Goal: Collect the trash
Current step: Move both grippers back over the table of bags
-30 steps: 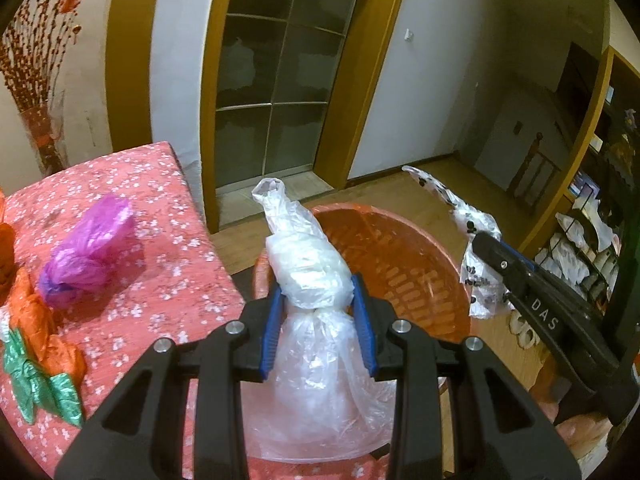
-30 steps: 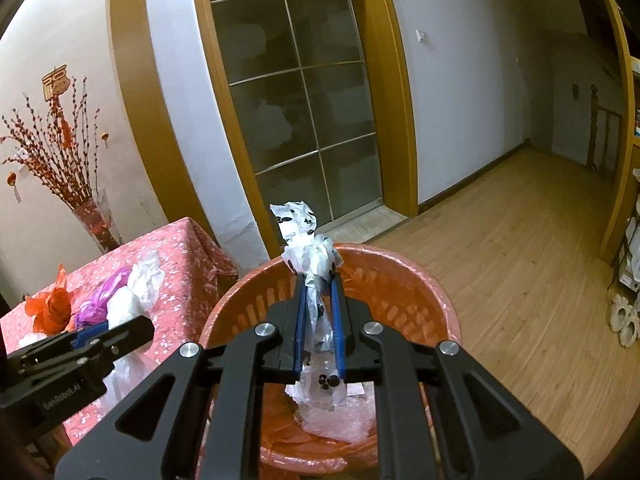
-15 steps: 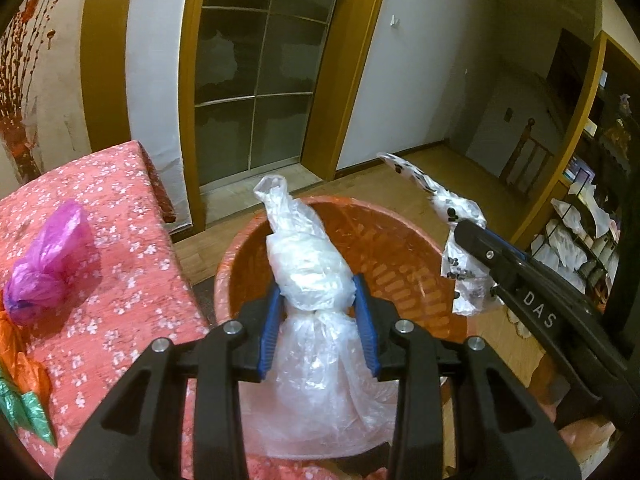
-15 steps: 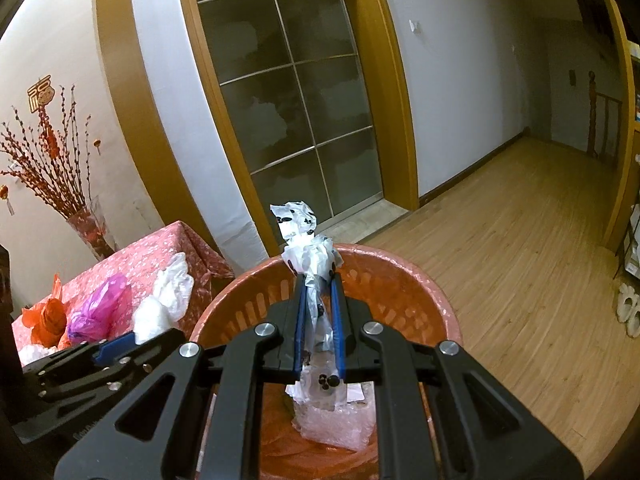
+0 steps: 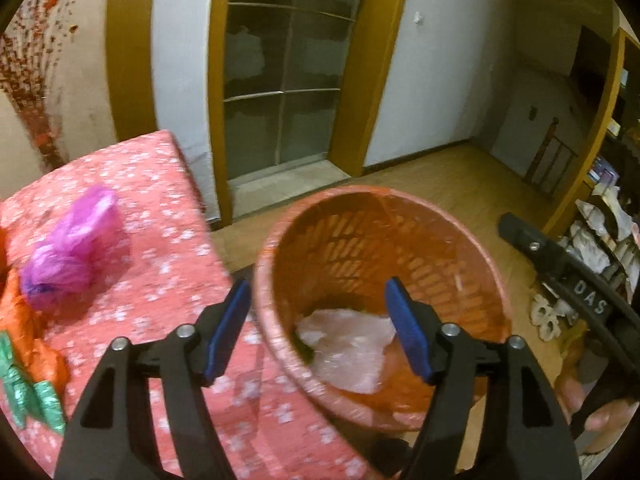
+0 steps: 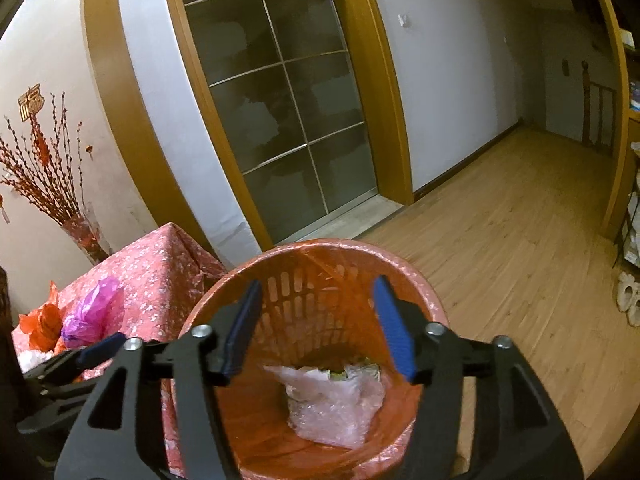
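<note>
Left of the orange waste basket (image 5: 472, 256), an orange bag (image 5: 24, 320) is cut off at frame edge. My left gripper (image 5: 320, 324) and right gripper (image 6: 316, 322) tilt down over the basket, jaws just opened, nothing between. Clear bags (image 6: 332, 404) lie blurred inside the basket.

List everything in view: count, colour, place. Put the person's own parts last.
Slatted plastic waste basket: one, orange-red, on the floor beside the table.
Crumpled clear plastic bags: a heap, translucent, at the basket's bottom.
Flower-print tablecloth: one, pink, over the table.
Crumpled purple plastic bag: one, on the cloth.
Orange plastic bag: one, beside the purple one.
Green wrapper: one, on the cloth's near edge.
Left gripper: black with blue pads, open, empty, jaws just opened.
Right gripper: same, over the basket.
</note>
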`<state>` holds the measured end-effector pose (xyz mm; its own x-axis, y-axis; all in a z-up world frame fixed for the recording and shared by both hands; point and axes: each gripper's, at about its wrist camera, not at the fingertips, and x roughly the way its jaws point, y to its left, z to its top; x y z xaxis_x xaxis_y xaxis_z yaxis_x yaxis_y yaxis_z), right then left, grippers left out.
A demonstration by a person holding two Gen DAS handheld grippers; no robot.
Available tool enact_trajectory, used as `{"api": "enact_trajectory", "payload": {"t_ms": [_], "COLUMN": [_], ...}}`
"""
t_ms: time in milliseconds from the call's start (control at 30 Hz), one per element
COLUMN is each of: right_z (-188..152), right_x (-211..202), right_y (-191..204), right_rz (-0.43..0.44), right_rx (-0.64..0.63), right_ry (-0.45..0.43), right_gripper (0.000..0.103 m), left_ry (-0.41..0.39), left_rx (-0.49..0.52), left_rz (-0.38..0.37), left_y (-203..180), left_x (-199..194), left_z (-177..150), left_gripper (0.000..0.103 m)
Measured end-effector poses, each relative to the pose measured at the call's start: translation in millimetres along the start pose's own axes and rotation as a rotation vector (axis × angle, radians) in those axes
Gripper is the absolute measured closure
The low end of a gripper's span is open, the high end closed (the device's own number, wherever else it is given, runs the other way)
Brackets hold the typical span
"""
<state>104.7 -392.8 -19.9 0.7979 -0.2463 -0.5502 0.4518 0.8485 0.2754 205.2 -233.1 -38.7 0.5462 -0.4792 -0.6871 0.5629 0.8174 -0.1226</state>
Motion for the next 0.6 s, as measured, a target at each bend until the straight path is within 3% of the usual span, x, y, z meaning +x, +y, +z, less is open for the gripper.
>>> {"api": "enact_trajectory", "payload": {"t_ms": [300,600], "right_z": [-2.9,-13.5], "right_x": [-5.3,-8.3], "right_y": [26.9,75.6], "right_rz": [0.029,0.106], "right_rx": [-0.068,-0.159], "right_ry": [0.005,0.032], "right_gripper": [0.037,0.037], "left_ry": [-0.043,-0.087], "left_rx": [-0.035,-0.153], "left_rz": [0.124,0.277], "left_y": [46.9,134.9], "left_x": [-43.2,-98.7], "left_z": [-15.2,-31.8], "left_gripper": [0.028,0.028]}}
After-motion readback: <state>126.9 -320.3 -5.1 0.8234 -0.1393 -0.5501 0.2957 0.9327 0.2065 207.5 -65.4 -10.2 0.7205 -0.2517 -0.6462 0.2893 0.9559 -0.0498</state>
